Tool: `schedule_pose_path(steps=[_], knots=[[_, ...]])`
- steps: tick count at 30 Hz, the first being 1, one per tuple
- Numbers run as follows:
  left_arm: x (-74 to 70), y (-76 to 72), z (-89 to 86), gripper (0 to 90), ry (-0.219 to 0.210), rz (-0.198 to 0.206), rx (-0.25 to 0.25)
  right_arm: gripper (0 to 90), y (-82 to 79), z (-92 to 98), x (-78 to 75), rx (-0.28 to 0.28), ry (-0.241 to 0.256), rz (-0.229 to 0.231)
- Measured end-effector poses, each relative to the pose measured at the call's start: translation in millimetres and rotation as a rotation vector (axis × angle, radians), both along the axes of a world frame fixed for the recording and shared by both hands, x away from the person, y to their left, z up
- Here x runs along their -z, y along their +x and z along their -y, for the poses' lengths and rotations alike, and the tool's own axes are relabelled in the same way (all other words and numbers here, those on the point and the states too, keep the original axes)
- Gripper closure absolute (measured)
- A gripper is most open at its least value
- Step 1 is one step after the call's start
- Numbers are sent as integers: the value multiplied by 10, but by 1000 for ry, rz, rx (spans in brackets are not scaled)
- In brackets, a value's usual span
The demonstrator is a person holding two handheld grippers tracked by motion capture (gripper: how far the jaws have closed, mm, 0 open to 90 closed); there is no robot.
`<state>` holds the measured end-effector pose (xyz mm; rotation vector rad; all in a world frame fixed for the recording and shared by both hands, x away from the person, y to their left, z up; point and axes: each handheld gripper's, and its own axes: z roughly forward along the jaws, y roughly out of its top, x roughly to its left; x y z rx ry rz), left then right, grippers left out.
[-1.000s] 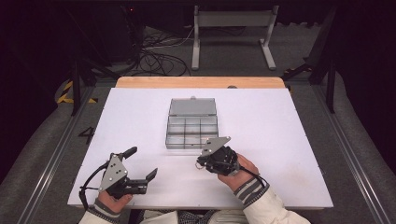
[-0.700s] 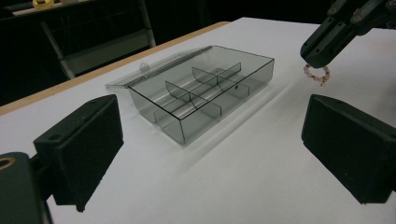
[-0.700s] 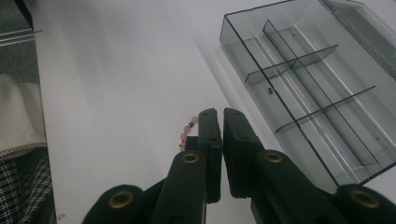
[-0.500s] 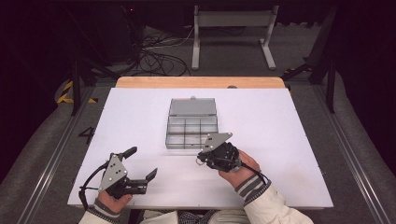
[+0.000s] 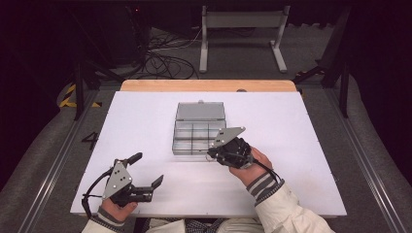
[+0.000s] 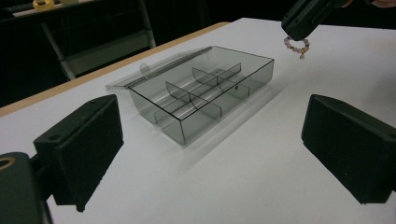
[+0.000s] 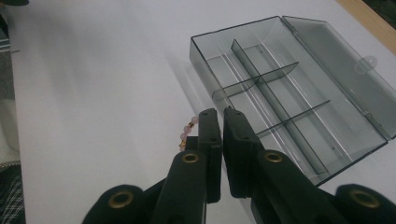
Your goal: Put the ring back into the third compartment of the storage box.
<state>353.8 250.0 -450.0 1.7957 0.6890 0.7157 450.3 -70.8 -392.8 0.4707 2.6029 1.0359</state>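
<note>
Right gripper (image 7: 222,122), jaws clamped on a small pink-and-gold bead bracelet (image 6: 295,45), hangs just off the near edge of the open clear-grey plastic divider box (image 5: 199,130); left gripper (image 5: 145,170) idle, jaws apart, well away.

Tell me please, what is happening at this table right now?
A person works at a white table with a claw in each hand. The right claw is shut on a pink bead bracelet and holds it above the table, next to the near edge of a clear compartment box. The box lies open, its lid folded back, and its compartments look empty. The left claw is open and holds nothing, nearer the person.
</note>
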Motion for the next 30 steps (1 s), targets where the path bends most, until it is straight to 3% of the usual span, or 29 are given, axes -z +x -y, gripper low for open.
schedule_pose_path(steps=[18,30], knots=[[-2,4,1,59,3,3,2,863,108,45,-72,26,9,20],[0,4,8,59,-1,2,2,864,216,47,-181,43,-14,46]])
